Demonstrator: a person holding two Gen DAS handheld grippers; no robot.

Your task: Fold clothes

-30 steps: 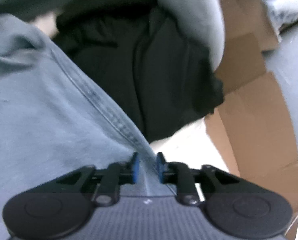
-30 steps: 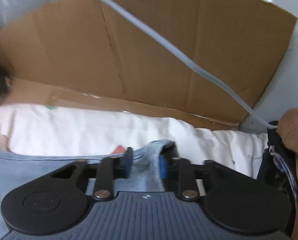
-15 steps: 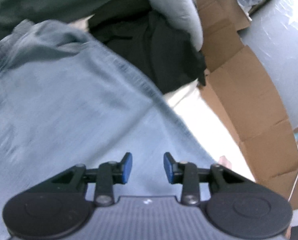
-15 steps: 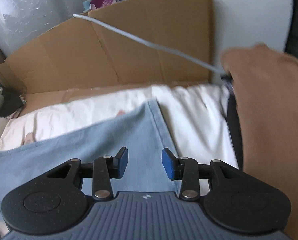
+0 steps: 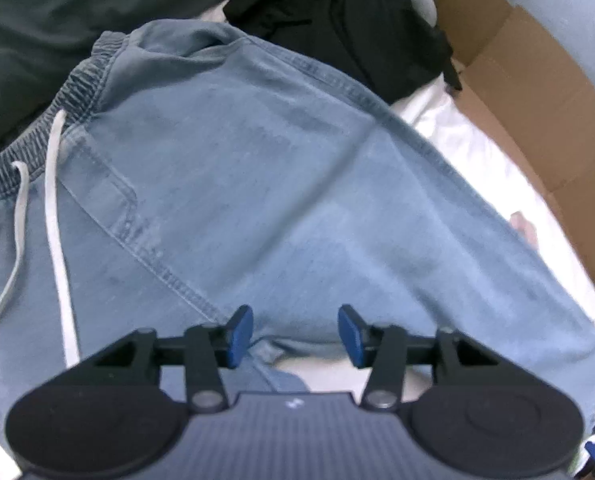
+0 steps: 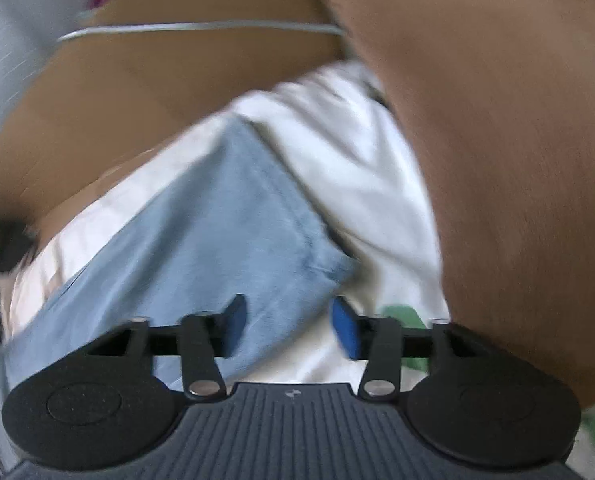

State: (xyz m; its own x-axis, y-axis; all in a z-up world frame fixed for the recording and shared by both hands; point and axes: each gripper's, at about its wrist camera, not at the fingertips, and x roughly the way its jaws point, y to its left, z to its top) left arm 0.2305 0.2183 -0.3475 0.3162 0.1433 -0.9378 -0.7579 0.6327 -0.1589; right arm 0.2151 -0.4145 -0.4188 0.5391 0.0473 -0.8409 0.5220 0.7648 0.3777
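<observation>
Denim shorts (image 5: pixel 281 184) lie spread on a white sheet (image 5: pixel 469 148), directly under both tools. In the left wrist view their long axis runs from the gathered elastic waistband (image 5: pixel 77 92) at upper left down toward the leg hem at lower right. A white drawstring (image 5: pixel 55 208) trails down over the front from the waistband. The left hand-held gripper (image 5: pixel 295 336) hangs above the lower part of the shorts, beside a stitched seam. Its jaws are opening, the blue pads clear of the cloth and gripping nothing. The right hand-held gripper (image 6: pixel 285 328) sits over the far leg, just short of its hem corner (image 6: pixel 329 264). Its jaws are opening too, with denim lying below the gap but not pinched. Judging by this, the right one is nearer a free corner and the left nearer the middle. The fabric is soft, washed, light blue with doubled stitching and a curved pocket edge. Brown cardboard (image 5: pixel 537 92) stands behind, and a dark garment (image 5: pixel 357 28) lies above the waistband.
</observation>
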